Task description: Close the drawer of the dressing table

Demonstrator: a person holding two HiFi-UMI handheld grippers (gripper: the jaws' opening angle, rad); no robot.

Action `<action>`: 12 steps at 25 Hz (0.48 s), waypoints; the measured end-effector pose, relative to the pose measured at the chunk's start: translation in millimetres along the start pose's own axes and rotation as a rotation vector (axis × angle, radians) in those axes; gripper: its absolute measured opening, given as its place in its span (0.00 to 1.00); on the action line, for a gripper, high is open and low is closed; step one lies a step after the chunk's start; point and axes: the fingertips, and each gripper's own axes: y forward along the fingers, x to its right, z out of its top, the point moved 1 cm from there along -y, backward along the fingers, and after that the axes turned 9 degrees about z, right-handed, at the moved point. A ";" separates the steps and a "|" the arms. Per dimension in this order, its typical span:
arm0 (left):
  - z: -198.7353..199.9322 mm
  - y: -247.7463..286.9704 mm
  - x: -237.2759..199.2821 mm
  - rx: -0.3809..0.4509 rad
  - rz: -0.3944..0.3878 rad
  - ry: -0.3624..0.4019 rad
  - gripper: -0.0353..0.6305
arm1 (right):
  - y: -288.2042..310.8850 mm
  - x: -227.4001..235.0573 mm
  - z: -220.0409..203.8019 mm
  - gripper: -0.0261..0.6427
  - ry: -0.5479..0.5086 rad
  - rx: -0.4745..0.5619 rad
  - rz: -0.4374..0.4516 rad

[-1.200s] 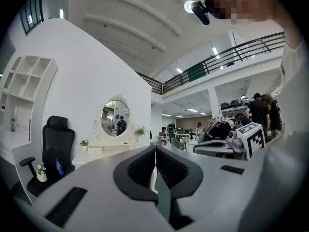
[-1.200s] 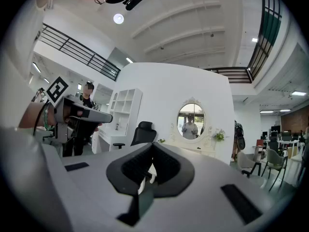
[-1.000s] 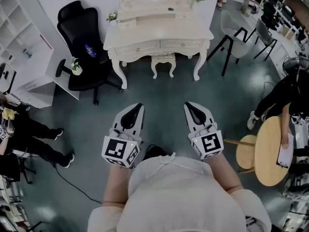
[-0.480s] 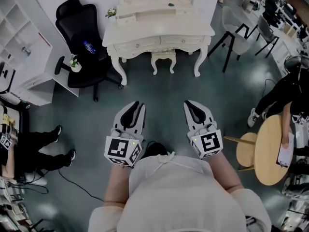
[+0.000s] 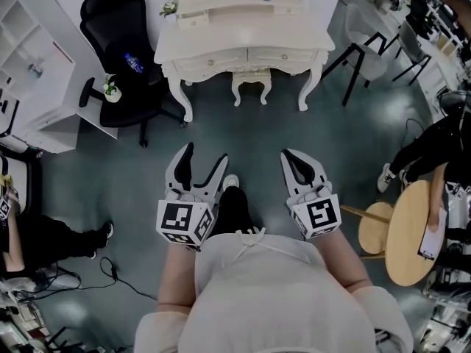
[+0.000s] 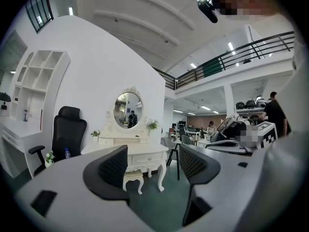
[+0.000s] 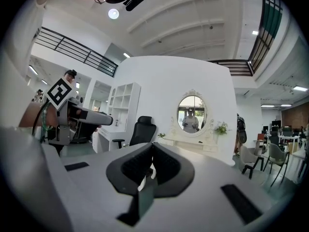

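The white dressing table [image 5: 243, 41] stands far ahead against the wall, with two front drawers [image 5: 250, 56] and an oval mirror [image 6: 128, 109]. From this distance I cannot tell which drawer stands out. My left gripper [image 5: 205, 154] is held level over the floor, well short of the table. Its jaws are opening and nothing is between them; the table [image 6: 145, 154] shows through the gap of the left gripper [image 6: 154, 163]. My right gripper [image 5: 288, 157] is beside it and shut on nothing. In the right gripper view, the table [image 7: 193, 143] lies beyond the right gripper [image 7: 152, 152].
A white stool [image 5: 251, 85] is tucked under the table. A black office chair [image 5: 121, 50] and white shelving [image 5: 37, 72] stand to the left, grey chairs [image 5: 368, 50] to the right. A round wooden table [image 5: 412, 230] and seated people are at both sides.
The left gripper's jaws have spread from shut to wide apart. Both grippers have moved a little toward the dressing table, and a foot now shows between them.
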 end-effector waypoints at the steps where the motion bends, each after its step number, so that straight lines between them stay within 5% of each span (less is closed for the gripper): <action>1: -1.5 7.2 -5.5 -0.004 0.003 -0.004 0.55 | 7.3 3.6 -2.6 0.05 -0.001 -0.006 0.002; 12: 2.5 141.7 -95.8 -0.047 0.006 -0.030 0.55 | 147.5 69.2 -10.2 0.05 0.007 -0.074 -0.003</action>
